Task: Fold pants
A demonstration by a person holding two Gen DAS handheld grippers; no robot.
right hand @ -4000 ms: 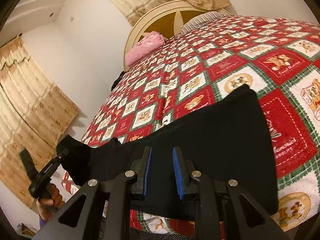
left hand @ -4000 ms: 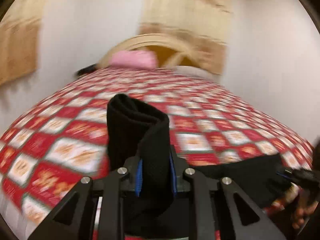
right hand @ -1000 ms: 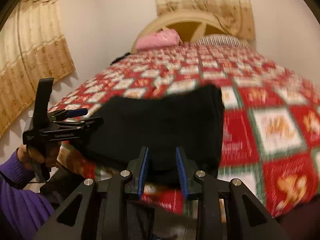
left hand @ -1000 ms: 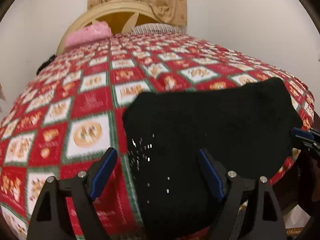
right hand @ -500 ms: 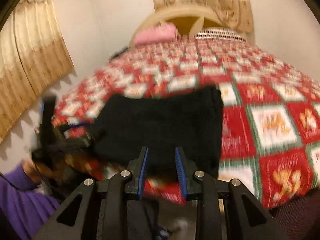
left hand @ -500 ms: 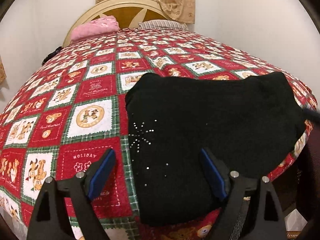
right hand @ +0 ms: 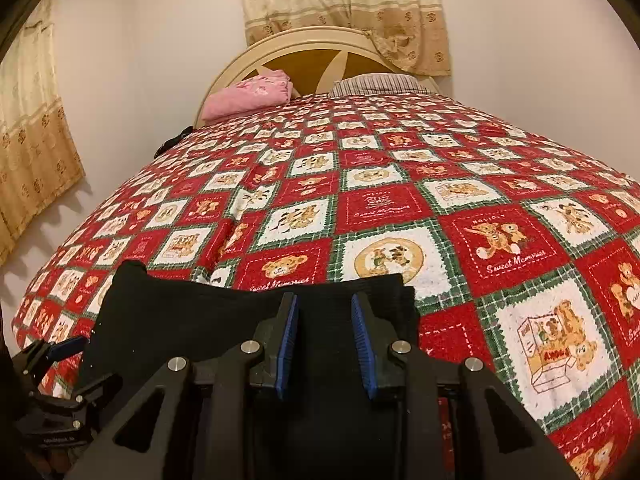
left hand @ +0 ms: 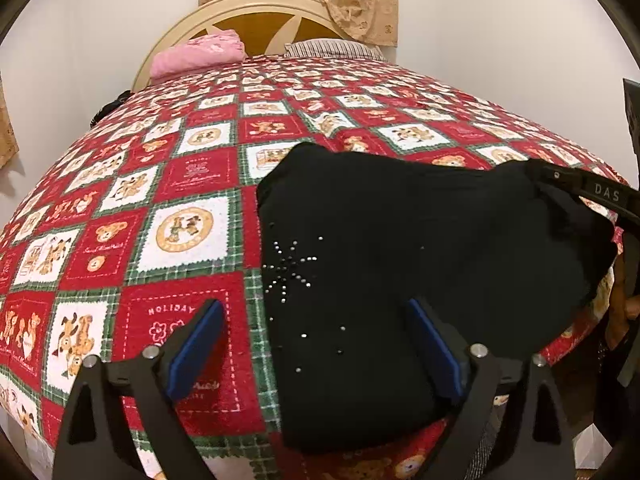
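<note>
The black pants (left hand: 420, 248) lie folded flat near the foot edge of the bed, with a small stud star pattern on the cloth. My left gripper (left hand: 316, 340) is wide open and empty, hovering just above the pants' near left part. My right gripper (right hand: 325, 344) has its jaws a small way apart over the pants (right hand: 224, 320) at their right end; cloth shows between the blue pads, and I cannot tell whether they pinch it. The right gripper also shows at the right edge of the left wrist view (left hand: 592, 192).
The bed has a red, white and green patchwork quilt (right hand: 400, 200). A pink folded cloth (right hand: 248, 96) and a striped pillow (right hand: 376, 82) lie at the wooden headboard (left hand: 256, 28). Curtains (right hand: 32, 152) hang on the walls.
My left gripper let go of the pants and opened wide. The pants went from held up to lying folded on the bed. Both grippers have drawn slightly closer to the pants.
</note>
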